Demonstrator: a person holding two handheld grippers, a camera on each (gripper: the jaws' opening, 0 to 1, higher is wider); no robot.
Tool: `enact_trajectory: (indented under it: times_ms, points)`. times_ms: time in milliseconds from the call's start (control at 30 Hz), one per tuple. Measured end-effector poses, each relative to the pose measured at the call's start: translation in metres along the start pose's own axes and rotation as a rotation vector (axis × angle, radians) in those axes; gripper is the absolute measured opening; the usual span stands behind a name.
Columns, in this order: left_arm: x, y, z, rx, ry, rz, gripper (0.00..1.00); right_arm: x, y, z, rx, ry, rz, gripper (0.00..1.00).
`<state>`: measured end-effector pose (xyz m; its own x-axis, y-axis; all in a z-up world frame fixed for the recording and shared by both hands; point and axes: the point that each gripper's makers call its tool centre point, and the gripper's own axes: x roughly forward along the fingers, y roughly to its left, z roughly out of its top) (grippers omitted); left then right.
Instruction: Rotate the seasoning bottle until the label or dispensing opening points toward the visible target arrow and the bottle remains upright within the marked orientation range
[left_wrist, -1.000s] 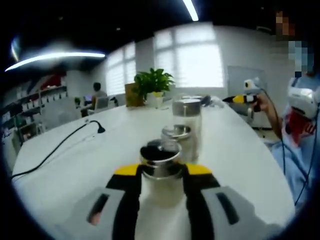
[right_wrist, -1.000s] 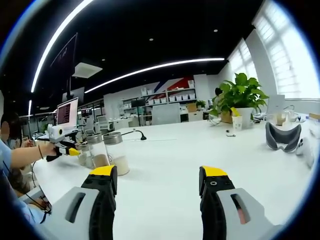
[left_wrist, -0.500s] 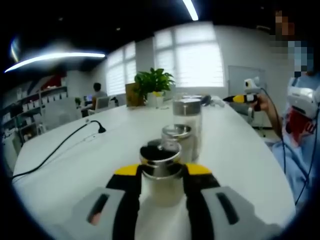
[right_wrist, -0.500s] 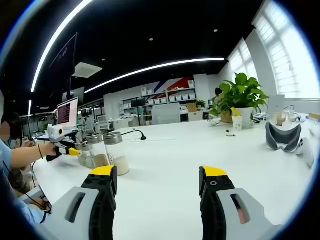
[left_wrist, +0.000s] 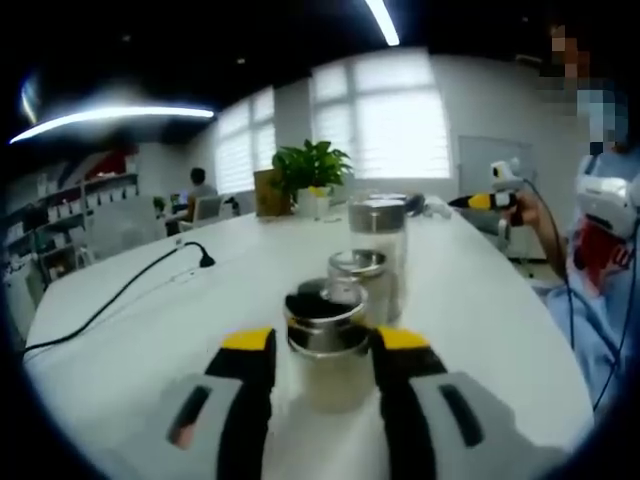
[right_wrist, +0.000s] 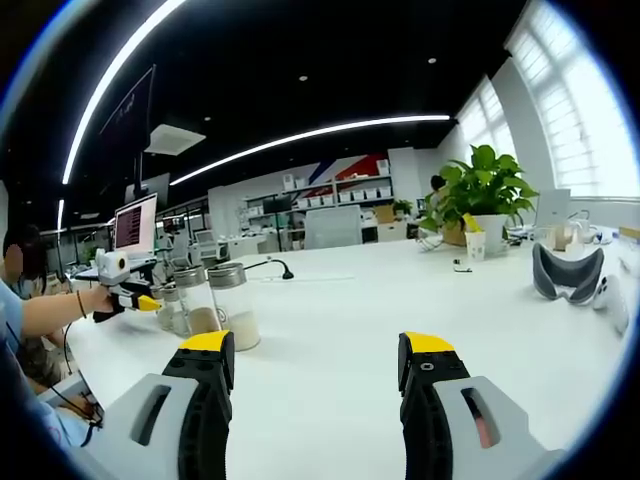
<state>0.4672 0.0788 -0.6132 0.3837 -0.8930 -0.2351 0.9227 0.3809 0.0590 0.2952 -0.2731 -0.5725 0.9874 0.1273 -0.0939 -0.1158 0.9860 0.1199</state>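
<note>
The seasoning bottle (left_wrist: 325, 345) stands upright on the white table (left_wrist: 160, 330), directly between the two jaws of our left gripper (left_wrist: 322, 345). The yellow-tipped jaws sit against its sides just under the metal cap, so they appear to be gripping it, though the picture is a little blurred. We judge it a glass jar with pale powder inside and a dark dispensing top: rigid, smooth, likely slippery, moderately weighty and breakable if tipped. Holding it at the shoulder below the cap, as now, looks sensible for turning it without tilting. We cannot make out a label or a target arrow.

Just behind it stand two more jars in a row: a short jar (left_wrist: 358, 280) close by, then a taller jar (left_wrist: 377, 240) beyond. They stand close enough to be knocked if the bottle swings forward. A black cable (left_wrist: 120, 290) runs across the table to the left, and a potted plant (left_wrist: 312, 170) sits at the far end.

Our right gripper (right_wrist: 318, 375) hovers over bare table with jaws wide apart, holding nothing. In the right gripper view, the jars (right_wrist: 215, 305) appear at the left, and a grey headset (right_wrist: 567, 275) lies to the right.
</note>
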Motion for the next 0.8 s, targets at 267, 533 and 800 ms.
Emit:
enact_trajectory:
  times_ms: [267,533,800]
  points:
    - [-0.017,-0.004,0.006,-0.019,-0.005,0.049,0.54,0.001,0.000,-0.002,0.004,0.006,0.002,0.68]
    - [-0.046,-0.021,0.020,-0.045,-0.046,0.107,0.56,0.002,0.005,0.002,0.038,-0.017,0.020,0.68]
    - [-0.067,-0.035,0.022,-0.162,-0.123,0.300,0.56,0.006,0.012,0.000,0.029,-0.010,0.034,0.67]
